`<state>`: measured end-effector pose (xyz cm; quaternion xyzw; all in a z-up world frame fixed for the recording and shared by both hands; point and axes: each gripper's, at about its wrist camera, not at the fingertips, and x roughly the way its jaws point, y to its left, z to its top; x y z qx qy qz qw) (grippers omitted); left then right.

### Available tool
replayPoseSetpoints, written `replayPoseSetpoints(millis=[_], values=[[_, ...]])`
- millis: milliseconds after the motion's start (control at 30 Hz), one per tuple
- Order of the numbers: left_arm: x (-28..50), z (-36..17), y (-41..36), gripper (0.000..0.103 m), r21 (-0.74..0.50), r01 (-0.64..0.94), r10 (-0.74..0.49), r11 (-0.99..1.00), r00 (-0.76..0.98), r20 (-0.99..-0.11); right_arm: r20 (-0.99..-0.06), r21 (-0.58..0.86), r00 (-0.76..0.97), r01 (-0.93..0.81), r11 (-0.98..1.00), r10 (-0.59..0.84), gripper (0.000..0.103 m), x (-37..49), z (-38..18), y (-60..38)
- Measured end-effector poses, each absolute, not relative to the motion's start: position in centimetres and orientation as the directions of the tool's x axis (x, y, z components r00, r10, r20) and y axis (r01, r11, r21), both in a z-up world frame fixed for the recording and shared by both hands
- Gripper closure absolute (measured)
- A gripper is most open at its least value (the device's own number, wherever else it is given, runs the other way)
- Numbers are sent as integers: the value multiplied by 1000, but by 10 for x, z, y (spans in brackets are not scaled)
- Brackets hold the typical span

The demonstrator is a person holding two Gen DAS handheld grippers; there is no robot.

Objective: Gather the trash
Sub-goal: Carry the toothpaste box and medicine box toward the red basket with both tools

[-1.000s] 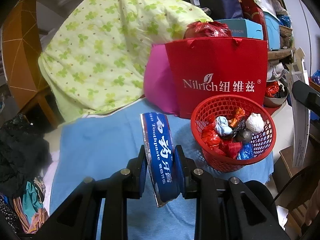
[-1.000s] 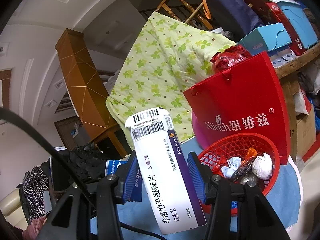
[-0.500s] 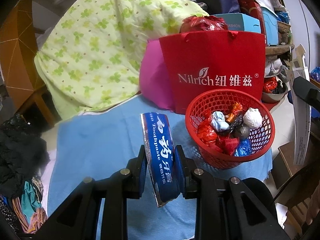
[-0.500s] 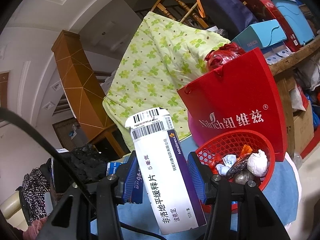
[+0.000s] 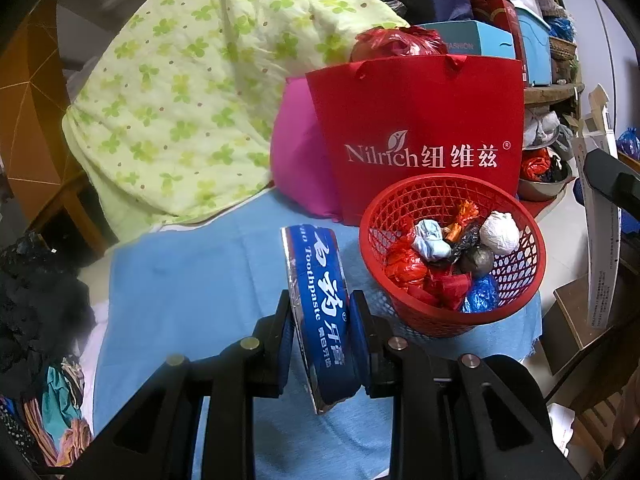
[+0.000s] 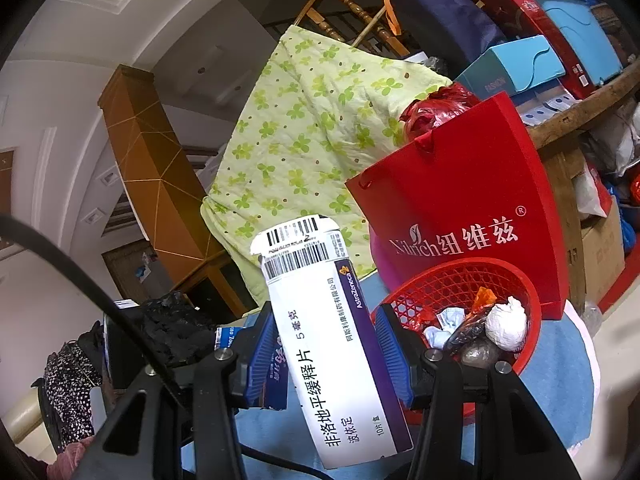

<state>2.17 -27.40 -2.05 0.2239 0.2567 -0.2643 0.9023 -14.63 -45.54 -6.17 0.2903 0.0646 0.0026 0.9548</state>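
A blue toothpaste box (image 5: 322, 312) is gripped edgewise between the jaws of the left gripper (image 5: 320, 336), its far end reaching forward above the blue cloth (image 5: 192, 280) that covers the surface. Just to the right of it a red mesh basket (image 5: 452, 196) is seen standing on the cloth, filled with crumpled wrappers, a white paper ball (image 5: 499, 233) and a pale blue wad (image 5: 430, 240). Behind the basket, touching its far rim, a red Nilrich paper bag (image 5: 420, 120) stands upright, with a magenta cushion (image 5: 298, 160) beside it and a green clover-print quilt (image 5: 192, 92) draped further back.

A white and purple medicine carton (image 6: 340, 344) is clamped between the jaws of the right gripper (image 6: 328, 356), tilted with its barcoded flap uppermost. In the right wrist view the basket (image 6: 460, 280) lies just right of the carton, lower down, and the toothpaste box (image 6: 276, 372) is glimpsed behind the left blue pad.
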Motion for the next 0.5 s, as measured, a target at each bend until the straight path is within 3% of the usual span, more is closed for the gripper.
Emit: replayPoseSetpoints(millis=[500], values=[[22,-28,-289,74,275,616,-369,738,710,-600,-136,579,991,66,813,16,49,-151,-71,-467]])
